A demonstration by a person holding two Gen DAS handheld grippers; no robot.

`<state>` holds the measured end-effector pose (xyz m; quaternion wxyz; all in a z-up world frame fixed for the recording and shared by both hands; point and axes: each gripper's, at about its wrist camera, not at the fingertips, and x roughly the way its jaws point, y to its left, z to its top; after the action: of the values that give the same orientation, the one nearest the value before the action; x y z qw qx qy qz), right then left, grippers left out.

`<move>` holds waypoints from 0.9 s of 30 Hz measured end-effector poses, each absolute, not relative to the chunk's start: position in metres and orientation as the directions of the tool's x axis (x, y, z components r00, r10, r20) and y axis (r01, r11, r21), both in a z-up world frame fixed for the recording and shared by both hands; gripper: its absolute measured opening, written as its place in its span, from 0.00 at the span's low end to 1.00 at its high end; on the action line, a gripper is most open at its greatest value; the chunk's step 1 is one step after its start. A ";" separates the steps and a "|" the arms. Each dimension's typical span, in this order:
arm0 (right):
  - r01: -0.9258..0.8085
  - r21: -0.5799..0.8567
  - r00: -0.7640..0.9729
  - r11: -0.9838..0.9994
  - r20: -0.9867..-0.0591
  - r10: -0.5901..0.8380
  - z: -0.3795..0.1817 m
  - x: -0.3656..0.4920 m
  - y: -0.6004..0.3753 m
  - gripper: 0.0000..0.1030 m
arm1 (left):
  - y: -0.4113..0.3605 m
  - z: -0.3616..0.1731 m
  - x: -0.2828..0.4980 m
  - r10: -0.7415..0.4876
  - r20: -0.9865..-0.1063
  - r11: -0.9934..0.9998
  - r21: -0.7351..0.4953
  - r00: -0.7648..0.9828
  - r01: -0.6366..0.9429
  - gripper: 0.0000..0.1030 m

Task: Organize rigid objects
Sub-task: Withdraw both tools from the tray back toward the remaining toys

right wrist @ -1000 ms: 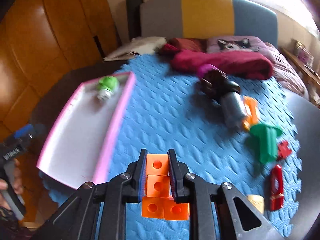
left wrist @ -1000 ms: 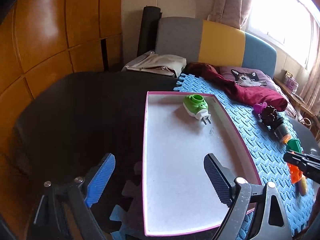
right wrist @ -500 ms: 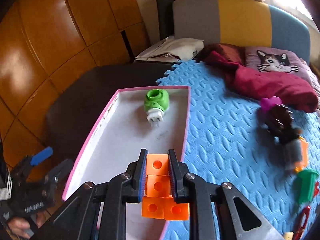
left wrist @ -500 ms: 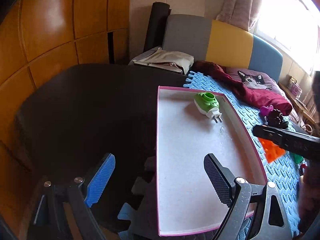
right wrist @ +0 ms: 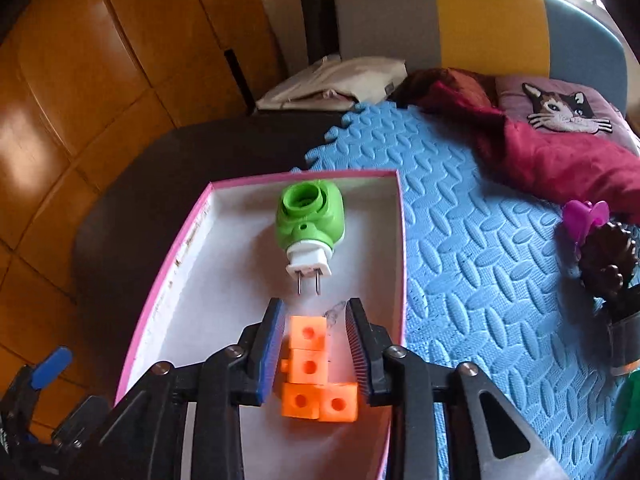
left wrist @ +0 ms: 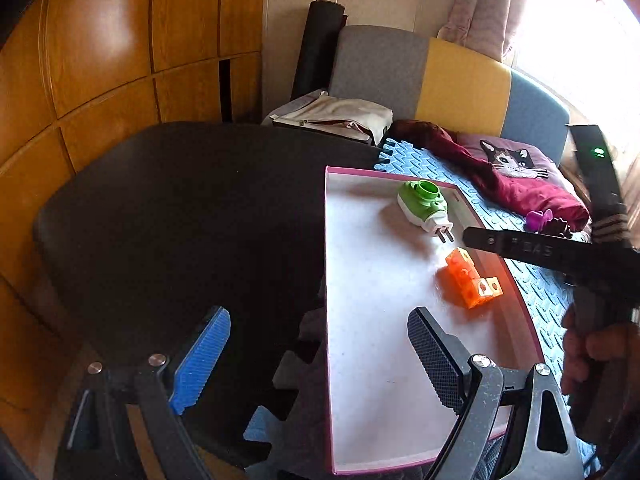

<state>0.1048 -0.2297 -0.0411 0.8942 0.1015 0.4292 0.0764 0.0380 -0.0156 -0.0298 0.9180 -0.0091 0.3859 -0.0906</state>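
An L-shaped piece of orange blocks [right wrist: 316, 364] lies on the white floor of the pink-rimmed tray [right wrist: 192, 240]. My right gripper [right wrist: 316, 309] straddles it with its jaws opening. A gap shows on both sides, so the pads no longer press on it. In the left wrist view the same orange blocks [left wrist: 472, 280] rest flat on the tray [left wrist: 360, 360], under one of the right gripper's black fingers [left wrist: 520, 246]. A green plug-in device [right wrist: 310, 220] lies at the tray's far end. My left gripper [left wrist: 320, 320] hovers open over the tray's near left rim, with nothing between its fingers.
The tray sits where a dark table [left wrist: 180, 220] meets a blue foam mat [right wrist: 460, 240]. On the mat's right lie a dark spiky toy [right wrist: 608, 260], a pink piece [right wrist: 584, 216] and a crimson cloth [right wrist: 560, 160]. A person's hand [left wrist: 596, 352] grips the right tool. Wooden panels stand at left.
My right gripper travelled left from the mat to above the tray carrying the orange blocks, then its jaws parted and the blocks settled on the tray floor. The left gripper stayed put.
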 end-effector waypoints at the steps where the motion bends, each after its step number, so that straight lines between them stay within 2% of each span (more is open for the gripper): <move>1: -0.051 0.249 0.625 0.967 -0.747 0.226 -0.039 0.101 -0.231 0.32 | -0.016 -0.030 0.038 -0.174 -0.706 0.983 -0.088 0.686 0.159 0.88; 27: 0.020 0.179 0.712 0.984 -0.693 0.111 -0.021 0.021 -0.260 0.34 | -0.030 -0.020 0.024 -0.188 -0.695 0.977 -0.059 0.694 0.206 0.88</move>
<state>0.0212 -0.2595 -0.0211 0.9212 0.0869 0.3784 0.0246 0.0244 -0.0305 -0.0198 0.9202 0.0117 0.3763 -0.1071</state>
